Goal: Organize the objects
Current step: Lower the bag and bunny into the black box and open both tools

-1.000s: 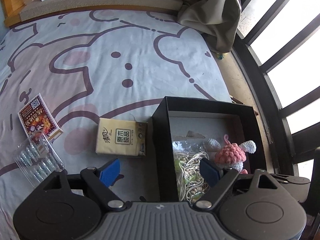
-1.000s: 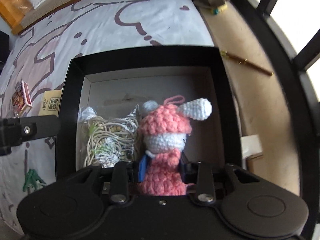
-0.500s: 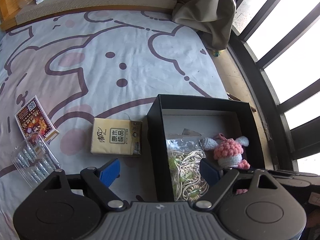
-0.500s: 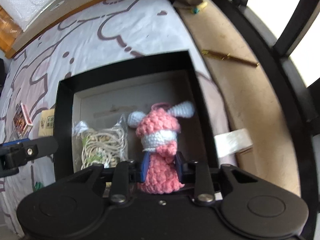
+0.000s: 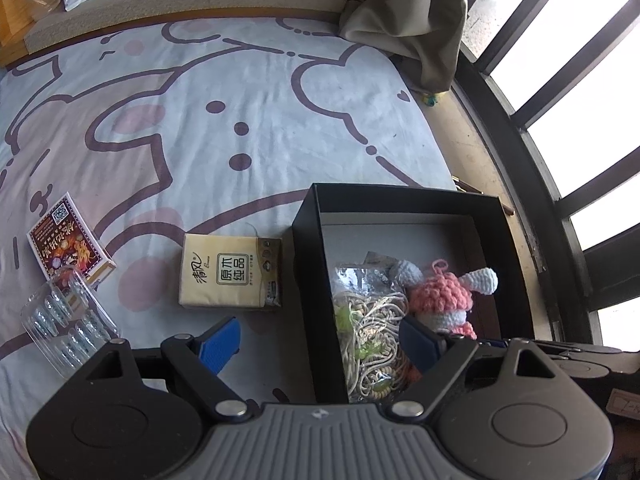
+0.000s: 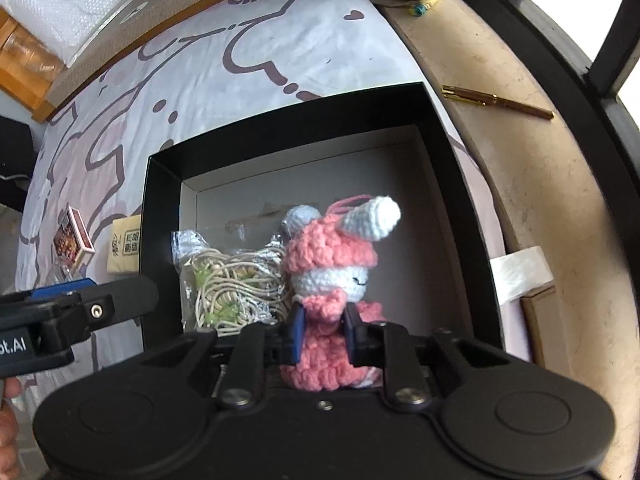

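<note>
My right gripper is shut on a pink and white crochet bunny, holding it upright over the open black box. A clear bag of beige cord lies in the box beside it. In the left wrist view the bunny and bag show inside the box. My left gripper is open and empty, straddling the box's left wall. A yellow tissue pack, a red card box and a clear plastic tray lie on the sheet to the left.
The cartoon-print bedsheet stretches behind. A beige curtain hangs at the back right. A window ledge with black bars runs along the right, with a gold pen and a white paper strip on it.
The right gripper has tilted and drawn the bunny slightly back over the box, still gripping it. The left gripper has pulled back a little and stays open.
</note>
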### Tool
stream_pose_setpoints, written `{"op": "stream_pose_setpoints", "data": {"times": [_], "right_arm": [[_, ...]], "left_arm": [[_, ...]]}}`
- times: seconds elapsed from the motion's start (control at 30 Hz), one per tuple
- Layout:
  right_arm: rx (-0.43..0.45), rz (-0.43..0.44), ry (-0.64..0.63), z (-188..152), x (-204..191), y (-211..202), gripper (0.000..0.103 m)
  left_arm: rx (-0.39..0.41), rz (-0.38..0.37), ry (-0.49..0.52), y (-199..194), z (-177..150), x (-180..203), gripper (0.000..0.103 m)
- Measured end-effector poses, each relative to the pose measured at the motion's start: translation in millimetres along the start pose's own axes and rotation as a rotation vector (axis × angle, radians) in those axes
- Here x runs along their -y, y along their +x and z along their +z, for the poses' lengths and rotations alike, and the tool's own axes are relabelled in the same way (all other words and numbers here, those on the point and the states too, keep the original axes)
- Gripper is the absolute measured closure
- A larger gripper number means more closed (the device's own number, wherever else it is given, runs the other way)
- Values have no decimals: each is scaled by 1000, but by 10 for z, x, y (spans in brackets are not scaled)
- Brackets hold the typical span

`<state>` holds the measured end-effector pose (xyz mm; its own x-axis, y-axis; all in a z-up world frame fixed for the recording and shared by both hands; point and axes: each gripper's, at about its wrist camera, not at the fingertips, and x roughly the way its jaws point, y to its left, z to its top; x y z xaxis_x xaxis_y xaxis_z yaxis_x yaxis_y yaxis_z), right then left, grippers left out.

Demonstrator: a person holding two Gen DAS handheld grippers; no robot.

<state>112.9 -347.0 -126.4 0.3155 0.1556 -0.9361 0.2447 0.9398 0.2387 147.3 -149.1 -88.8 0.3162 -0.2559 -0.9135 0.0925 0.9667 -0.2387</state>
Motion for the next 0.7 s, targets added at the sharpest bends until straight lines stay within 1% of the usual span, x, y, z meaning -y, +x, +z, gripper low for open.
{"op": "stream_pose_setpoints", "data": {"times": [0.2, 0.27, 0.33, 0.4, 0.7], "right_arm": [[0, -9, -13, 14, -9, -43, 82], [3, -19, -21, 25, -6, -75, 78], [14, -28, -20, 28, 15, -129, 73], [32, -24, -12, 31, 51, -201, 72], [100, -13, 11, -5, 154, -482, 70]], "left_arm": [[-2, 15, -13, 11, -9, -24, 16], [1, 17, -14, 2, -11, -28, 16], [6, 18, -14, -18, -14, -24, 16], [12, 18, -14, -39, -15, -16, 16], [45, 19, 13, -166, -67, 120, 16]]}}
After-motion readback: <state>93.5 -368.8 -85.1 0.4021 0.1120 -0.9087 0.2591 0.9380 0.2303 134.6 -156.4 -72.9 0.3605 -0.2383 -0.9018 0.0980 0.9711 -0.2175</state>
